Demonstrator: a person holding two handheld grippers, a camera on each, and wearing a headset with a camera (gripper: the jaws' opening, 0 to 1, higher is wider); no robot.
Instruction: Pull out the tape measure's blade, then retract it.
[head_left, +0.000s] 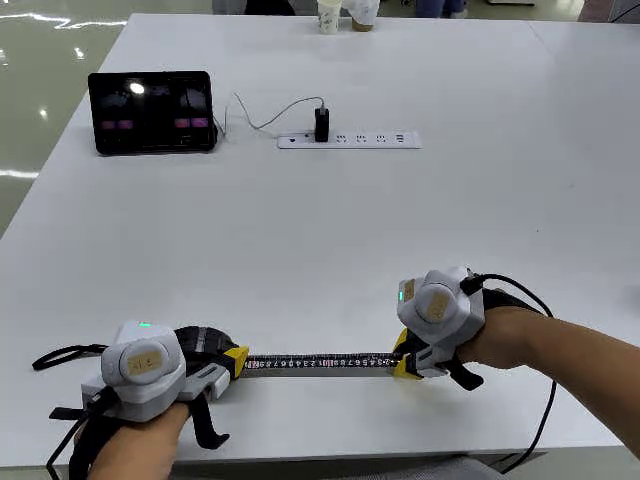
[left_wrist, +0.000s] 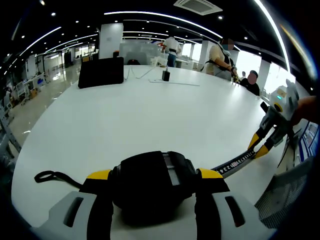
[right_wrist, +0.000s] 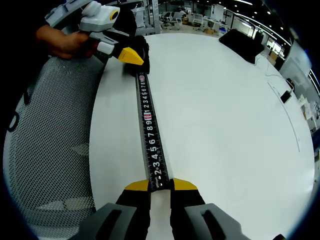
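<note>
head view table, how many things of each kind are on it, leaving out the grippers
tape measure: 1
tablet: 1
power strip: 1
charger with its cable: 1
cups: 2
total: 6

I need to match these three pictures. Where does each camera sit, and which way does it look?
Head view: on the head, looking down at the table; both forearms, left hand-held gripper, right hand-held gripper.
Left gripper view: on the left one, facing across the table; its jaws hold the tape case.
Right gripper view: on the right one, facing along the blade in its jaws.
Shared: the blade.
</note>
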